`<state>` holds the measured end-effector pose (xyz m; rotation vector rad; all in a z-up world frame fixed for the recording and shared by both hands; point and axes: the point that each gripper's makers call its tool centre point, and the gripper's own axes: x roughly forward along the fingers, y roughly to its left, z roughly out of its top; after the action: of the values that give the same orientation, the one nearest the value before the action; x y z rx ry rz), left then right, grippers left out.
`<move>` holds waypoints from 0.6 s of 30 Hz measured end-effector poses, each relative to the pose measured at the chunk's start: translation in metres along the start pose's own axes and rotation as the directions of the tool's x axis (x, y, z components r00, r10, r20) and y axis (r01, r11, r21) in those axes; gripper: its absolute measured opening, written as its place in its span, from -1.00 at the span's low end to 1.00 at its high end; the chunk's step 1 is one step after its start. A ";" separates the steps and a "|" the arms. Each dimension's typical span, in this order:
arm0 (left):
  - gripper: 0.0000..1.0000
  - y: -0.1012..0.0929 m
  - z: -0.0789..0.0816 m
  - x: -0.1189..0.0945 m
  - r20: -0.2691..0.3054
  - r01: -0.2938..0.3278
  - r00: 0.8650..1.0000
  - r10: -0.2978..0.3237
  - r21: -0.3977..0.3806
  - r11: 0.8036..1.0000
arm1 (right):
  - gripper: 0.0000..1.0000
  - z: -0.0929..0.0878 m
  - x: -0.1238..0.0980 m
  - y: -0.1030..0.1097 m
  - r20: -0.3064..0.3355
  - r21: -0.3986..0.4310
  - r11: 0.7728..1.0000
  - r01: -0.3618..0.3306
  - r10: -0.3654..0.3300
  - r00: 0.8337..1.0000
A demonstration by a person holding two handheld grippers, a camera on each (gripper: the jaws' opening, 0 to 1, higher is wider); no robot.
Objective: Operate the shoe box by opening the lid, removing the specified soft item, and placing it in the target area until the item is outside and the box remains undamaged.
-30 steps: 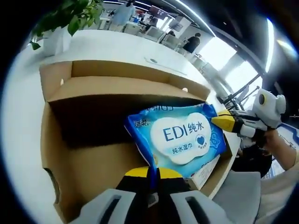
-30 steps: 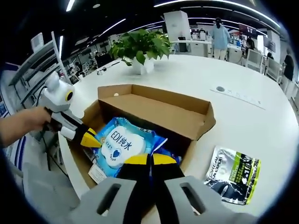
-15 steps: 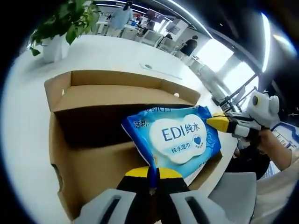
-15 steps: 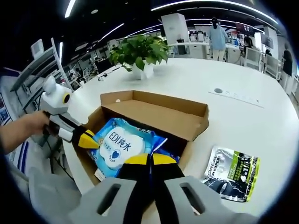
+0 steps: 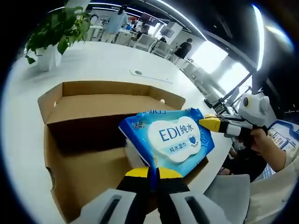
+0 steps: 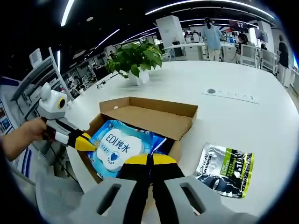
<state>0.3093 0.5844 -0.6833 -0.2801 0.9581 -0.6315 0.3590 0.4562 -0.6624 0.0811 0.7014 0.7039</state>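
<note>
Both grippers are clamped on the blue wet-wipes pack (image 5: pixel 167 138), each pinching an opposite edge: in the left gripper view the left gripper (image 5: pixel 153 172) has its yellow-tipped jaws closed on the pack's near edge, while the right gripper (image 5: pixel 216 124) bites the pack's far corner; in the right gripper view the right gripper (image 6: pixel 150 160) is closed on the near edge and the left gripper (image 6: pixel 83 142) holds the opposite side. Compared with a second ago, the pack sits higher relative to the cardboard shoe box (image 5: pixel 88 154): earlier its lower part lay down against the box's inner side wall, and now most of it rides above the box's front rim, with the brown floor of the box showing beneath it. The box itself appears to have shrunk slightly in both views, which suggests the hands have risen together. The lid (image 6: pixel 154 120) stands folded back behind the pack, open and uncreased as far as can be seen. That means the opening step is done and the extraction is nearly complete; the pack is almost clear of the box but not yet set down. Beside the box, on the white table (image 6: pixel 243 116), lies a green-and-black sachet (image 6: pixel 227 169), and beyond the box stands a potted plant (image 6: pixel 134 58). The next move would likely be carrying the pack sideways over the rim without snagging the box wall.
</note>
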 end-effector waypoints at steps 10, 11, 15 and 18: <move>-0.93 -0.028 0.010 0.016 -0.001 0.033 0.999 -0.033 0.014 0.999 | -1.00 0.002 -0.023 -0.024 0.016 0.039 0.999 0.027 -0.028 0.999; -0.93 -0.029 0.010 0.018 -0.001 0.037 0.999 -0.037 0.014 0.999 | -1.00 0.002 -0.025 -0.027 0.019 0.045 0.998 0.031 -0.032 0.999; -0.94 -0.038 0.014 0.024 0.000 0.047 0.999 -0.047 0.021 0.999 | -1.00 0.005 -0.032 -0.037 0.038 0.079 0.996 0.039 -0.043 0.998; -0.94 -0.048 0.018 0.030 0.000 0.059 0.998 -0.059 0.021 0.998 | -1.00 0.005 -0.039 -0.046 0.042 0.092 0.994 0.053 -0.058 0.997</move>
<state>0.3183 0.5275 -0.6701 -0.2905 0.9442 -0.6954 0.3675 0.3976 -0.6502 0.1600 0.6902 0.6150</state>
